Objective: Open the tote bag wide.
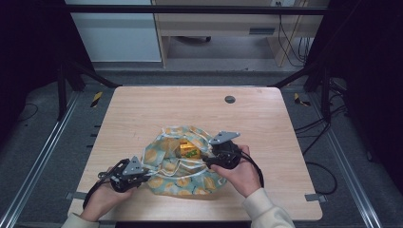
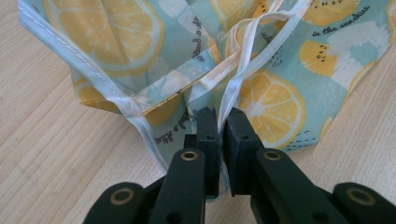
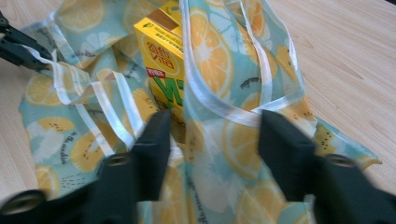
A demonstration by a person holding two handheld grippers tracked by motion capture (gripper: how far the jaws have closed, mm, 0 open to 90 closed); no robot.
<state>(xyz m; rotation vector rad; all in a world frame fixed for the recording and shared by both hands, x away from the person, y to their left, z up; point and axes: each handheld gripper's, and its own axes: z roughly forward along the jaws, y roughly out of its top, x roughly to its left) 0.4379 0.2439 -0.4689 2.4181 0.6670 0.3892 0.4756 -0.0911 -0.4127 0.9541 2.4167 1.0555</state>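
A cloth bag (image 1: 185, 179) printed with lemon slices lies on the wooden table (image 1: 142, 114), its mouth gaping. Inside stands a yellow drink carton (image 1: 188, 148), seen closer in the right gripper view (image 3: 163, 60). My left gripper (image 2: 220, 116) is shut on the bag's white drawstring (image 2: 233, 91) at the bag's left edge (image 1: 145, 170). My right gripper (image 3: 212, 121) is open at the bag's right side (image 1: 206, 160). Its jaws straddle the white-banded rim (image 3: 210, 105) without pressing on it. The left gripper's black jaws (image 3: 14, 46) show far off in the right gripper view.
A round grey cable port (image 1: 230, 99) sits in the table near its far edge. Black frame posts (image 1: 325, 85) stand off both far corners. Cables (image 1: 318, 126) lie on the floor to the right.
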